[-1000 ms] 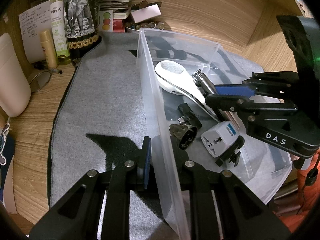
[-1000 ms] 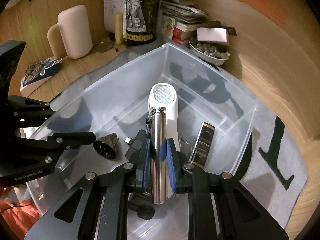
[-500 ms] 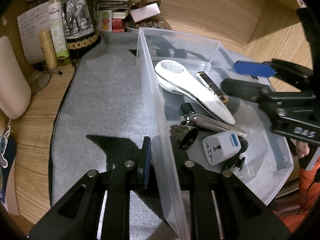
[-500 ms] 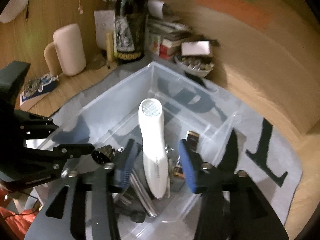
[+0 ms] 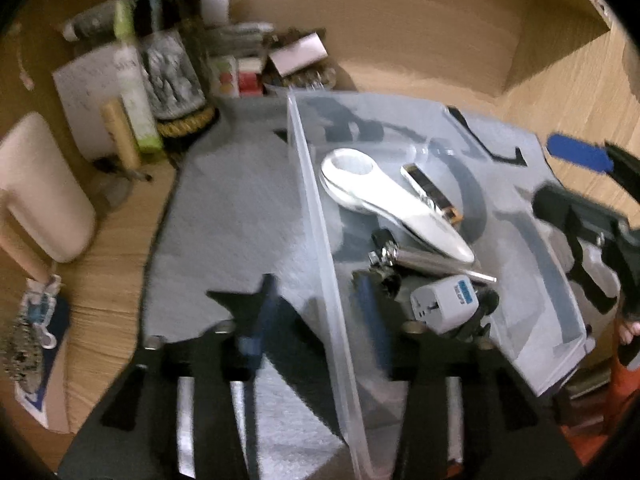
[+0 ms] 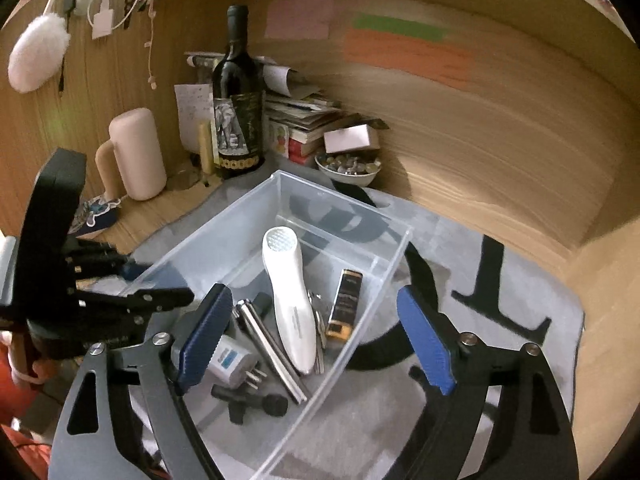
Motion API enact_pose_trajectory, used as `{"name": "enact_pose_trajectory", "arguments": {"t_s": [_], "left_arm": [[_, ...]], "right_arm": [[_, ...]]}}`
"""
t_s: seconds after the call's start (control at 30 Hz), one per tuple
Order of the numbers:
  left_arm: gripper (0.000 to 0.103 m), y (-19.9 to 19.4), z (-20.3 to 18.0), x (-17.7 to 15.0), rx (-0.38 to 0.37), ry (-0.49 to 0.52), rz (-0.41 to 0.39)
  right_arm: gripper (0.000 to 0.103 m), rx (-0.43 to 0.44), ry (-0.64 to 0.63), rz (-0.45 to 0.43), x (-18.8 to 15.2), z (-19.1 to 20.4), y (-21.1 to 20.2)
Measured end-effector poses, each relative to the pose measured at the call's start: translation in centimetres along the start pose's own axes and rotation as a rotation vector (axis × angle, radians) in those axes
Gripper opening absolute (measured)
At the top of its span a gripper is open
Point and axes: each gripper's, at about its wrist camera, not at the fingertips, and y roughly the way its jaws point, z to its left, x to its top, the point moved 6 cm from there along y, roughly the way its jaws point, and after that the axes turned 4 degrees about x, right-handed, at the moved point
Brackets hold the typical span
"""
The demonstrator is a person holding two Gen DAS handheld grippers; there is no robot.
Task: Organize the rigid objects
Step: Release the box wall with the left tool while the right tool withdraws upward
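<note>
A clear plastic bin (image 5: 316,208) (image 6: 256,216) stands on a grey mat. In it lie a white handheld device (image 5: 384,204) (image 6: 290,300), a silver metal tube (image 5: 432,264) (image 6: 272,352), a white travel adapter (image 5: 444,308) (image 6: 232,360), a gold and black lighter (image 5: 428,192) (image 6: 345,304) and a small black piece (image 6: 256,400). My left gripper (image 5: 312,320) is open, its fingers on either side of the bin's near wall. My right gripper (image 6: 316,344) is open and empty above the bin; it also shows in the left wrist view (image 5: 576,184).
A wine bottle (image 6: 238,108), a pink cylinder (image 6: 138,152), papers, books (image 6: 304,120) and a bowl of small things (image 6: 348,166) crowd the back corner. Wooden walls stand behind and to the right. The grey mat (image 5: 232,208) reaches left of the bin.
My right gripper let go of the silver tube, which now lies in the bin, and rose back wide open. My left gripper opened off the bin wall.
</note>
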Motion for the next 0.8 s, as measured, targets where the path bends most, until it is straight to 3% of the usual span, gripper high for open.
{"name": "enact_pose_trajectory", "arguments": {"t_s": [0.13, 0.23, 0.57, 0.8], "left_arm": [[0.078, -2.3, 0.1, 0.7, 0.026, -0.006, -0.062], [0.088, -4.0, -0.2, 1.2, 0.034, -0.017, -0.118], [0.099, -10.1, -2.8, 2.3, -0.013, -0.045, -0.350], [0.102, -13.0, -4.9, 2.4, -0.033, -0.036, -0.456]], "right_arm": [[0.098, -0.040, 0.027, -0.035, -0.3, -0.5, -1.5], [0.103, -0.079, 0.056, -0.089, -0.3, -1.1, -3.4], [0.103, -0.129, 0.134, -0.232, -1.0, -2.8, -9.4], [0.103, -0.161, 0.159, -0.273, -2.1, -3.8, -11.8]]}}
